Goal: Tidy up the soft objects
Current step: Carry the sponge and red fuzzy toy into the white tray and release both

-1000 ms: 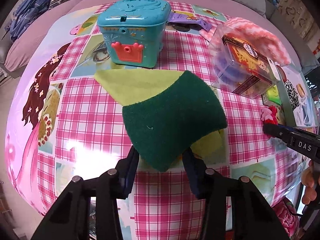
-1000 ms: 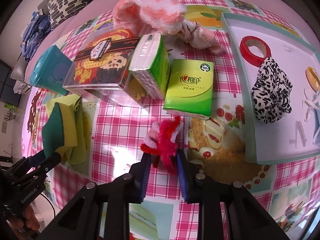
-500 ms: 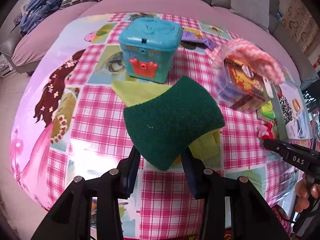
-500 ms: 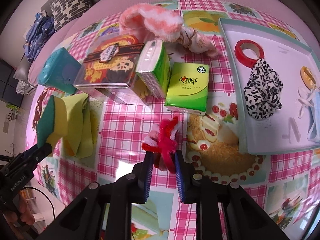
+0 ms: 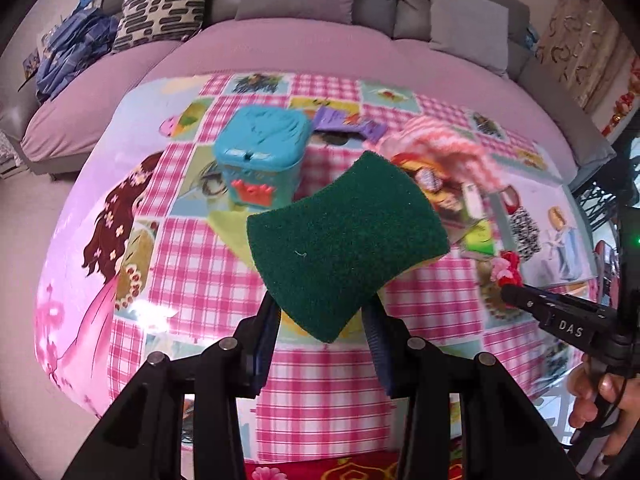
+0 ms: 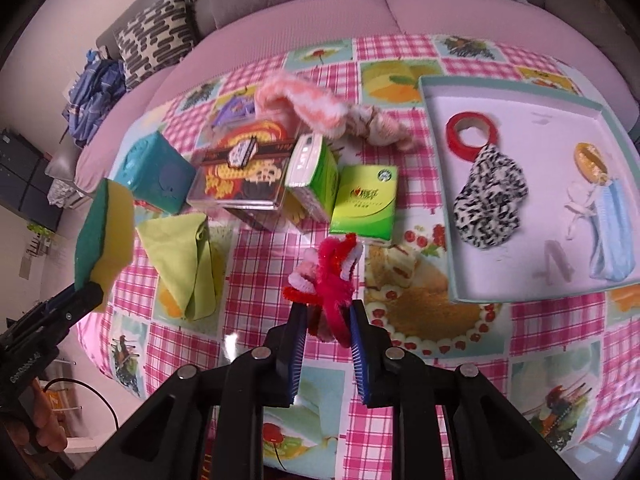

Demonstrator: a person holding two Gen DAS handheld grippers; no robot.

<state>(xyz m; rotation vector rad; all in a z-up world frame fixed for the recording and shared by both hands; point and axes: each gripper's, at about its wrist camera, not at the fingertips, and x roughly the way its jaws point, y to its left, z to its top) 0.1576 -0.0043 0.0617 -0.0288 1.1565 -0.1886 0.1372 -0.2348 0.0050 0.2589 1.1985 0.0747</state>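
The left gripper [image 5: 322,320] now holds the green and yellow sponge [image 5: 346,244] higher above the checked tablecloth [image 5: 192,256], clear of the yellow cloth [image 6: 182,260]. The right gripper [image 6: 326,322] has likewise raised the red pipe-cleaner bundle [image 6: 328,280] off the cloth.

Pink checks, bright greens and one black-and-white print.

We see a sponge [image 6: 105,236] dark green on one face and yellow on the other, a lime-yellow cloth [image 6: 188,256], a red-and-pink pipe-cleaner bundle [image 6: 332,280], a teal box [image 5: 262,160] with a red crown, green tissue packs [image 6: 366,202], a black-and-white spotted scrunchie [image 6: 490,208], a red tape roll [image 6: 472,134], and a pink-and-white gingham cloth [image 6: 264,256] with picture squares over the counter.
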